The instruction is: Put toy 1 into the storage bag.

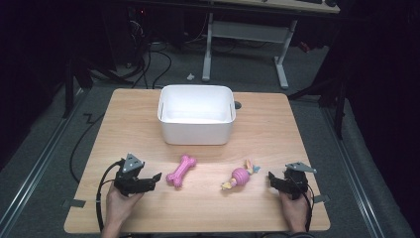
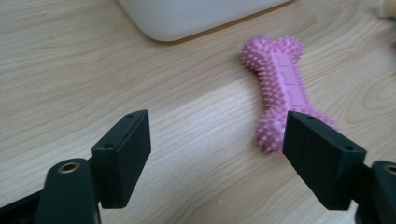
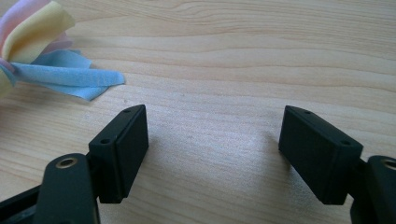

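- Left gripper (image 1: pixel 157 177): near the front-left corner of the wooden table (image 1: pixel 124 119), held in the person's left hand (image 1: pixel 119 201). Its jaws stand wide apart with bare wood between them — released, grasping nothing.
- Pink spiked bone toy (image 1: pixel 181 170): lies flat on the table, in front of the white bin (image 1: pixel 196 130) and just beside the left gripper, apart from it. In the left gripper view the bone (image 2: pixel 280 88) runs away from the gripper; its near knob sits behind the right-hand jaw, which covers part of it. No contact between pad and toy can be made out.
- Right gripper (image 1: pixel 272 177): near the front-right corner, in the right hand (image 1: pixel 293 210). Jaws parted over bare wood — released, nothing between them.
- Pink ball toy with fabric tails (image 1: pixel 240 176): lies between the bone and the right gripper, clear of both. The right gripper view catches blue, yellow and pink fabric strips (image 3: pixel 51 60), cut off at the upper left edge.
- White bin: stands towards the rear middle of the table, open-topped; its interior is washed out by glare in the high view, so contents cannot be judged. The left gripper view cuts it off to one rounded lower corner (image 2: pixel 187 18).
- Both forearms are cut off by the lower edge of the high view.
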Available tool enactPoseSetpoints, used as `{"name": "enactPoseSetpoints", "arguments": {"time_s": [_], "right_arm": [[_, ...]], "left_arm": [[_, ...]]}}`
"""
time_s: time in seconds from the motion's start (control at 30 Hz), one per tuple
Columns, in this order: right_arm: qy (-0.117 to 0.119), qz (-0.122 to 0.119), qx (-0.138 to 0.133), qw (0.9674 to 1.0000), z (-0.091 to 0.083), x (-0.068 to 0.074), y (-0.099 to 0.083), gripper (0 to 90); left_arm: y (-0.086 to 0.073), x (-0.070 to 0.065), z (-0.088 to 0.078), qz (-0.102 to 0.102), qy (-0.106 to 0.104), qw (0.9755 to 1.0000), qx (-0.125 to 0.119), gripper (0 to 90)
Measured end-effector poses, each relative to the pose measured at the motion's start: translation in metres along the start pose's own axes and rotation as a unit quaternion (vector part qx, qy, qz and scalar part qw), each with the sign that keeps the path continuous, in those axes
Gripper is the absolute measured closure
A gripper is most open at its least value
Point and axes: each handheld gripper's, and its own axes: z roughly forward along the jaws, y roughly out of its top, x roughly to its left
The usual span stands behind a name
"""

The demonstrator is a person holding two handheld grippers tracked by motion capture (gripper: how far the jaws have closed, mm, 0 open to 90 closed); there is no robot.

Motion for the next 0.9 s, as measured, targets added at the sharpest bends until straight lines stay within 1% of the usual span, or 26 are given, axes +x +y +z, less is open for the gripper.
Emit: {"name": "enactPoseSetpoints", "arguments": {"time_s": [0.03,0.07,0.1,0.17,0.23,0.33,0.4,0.43,0.53,0.77,0.87,0.9], "right_arm": [[0.001,-0.001,-0.001,1.0000,0.000,0.000,0.000,24.2],[0.001,-0.003,-0.002,1.0000,0.000,0.000,0.000,24.2],[0.001,-0.003,-0.002,1.0000,0.000,0.000,0.000,24.2],[0.002,-0.003,-0.002,1.0000,0.000,0.000,0.000,24.1],[0.002,-0.003,-0.002,1.0000,0.000,0.000,0.000,24.2],[0.003,-0.003,-0.002,1.0000,0.000,0.000,0.000,24.2],[0.003,-0.003,-0.002,1.0000,0.000,0.000,0.000,24.2],[0.003,-0.003,-0.002,1.0000,0.000,0.000,0.000,24.1],[0.004,-0.002,-0.002,1.0000,0.000,0.001,0.000,24.2],[0.004,-0.004,-0.001,1.0000,0.000,0.001,0.000,24.1],[0.004,-0.004,-0.001,1.0000,0.000,0.001,0.000,24.2],[0.005,-0.004,-0.001,1.0000,0.000,0.001,0.000,24.2]], "left_arm": [[0.000,0.000,0.000,0.000,0.000,1.0000,0.000,22.8],[0.003,-0.004,0.003,0.005,-0.005,1.0000,0.004,22.7],[0.005,-0.006,0.004,0.008,-0.005,0.9999,0.005,22.5],[0.006,-0.007,0.005,0.009,-0.007,0.9999,0.008,22.5],[0.010,-0.012,0.009,0.016,-0.014,0.9997,0.014,22.5],[0.015,-0.017,0.012,0.028,-0.011,0.9994,0.019,22.9],[0.017,-0.019,0.013,0.030,-0.012,0.9993,0.019,23.8],[0.020,-0.022,0.014,0.034,-0.012,0.9992,0.016,24.9],[0.025,-0.025,0.018,0.035,-0.012,0.9992,0.018,25.4],[0.034,-0.032,0.029,0.040,-0.024,0.9985,0.028,25.2],[0.036,-0.036,0.034,0.048,-0.018,0.9980,0.036,25.0],[0.037,-0.036,0.035,0.049,-0.020,0.9979,0.038,24.9]]}}
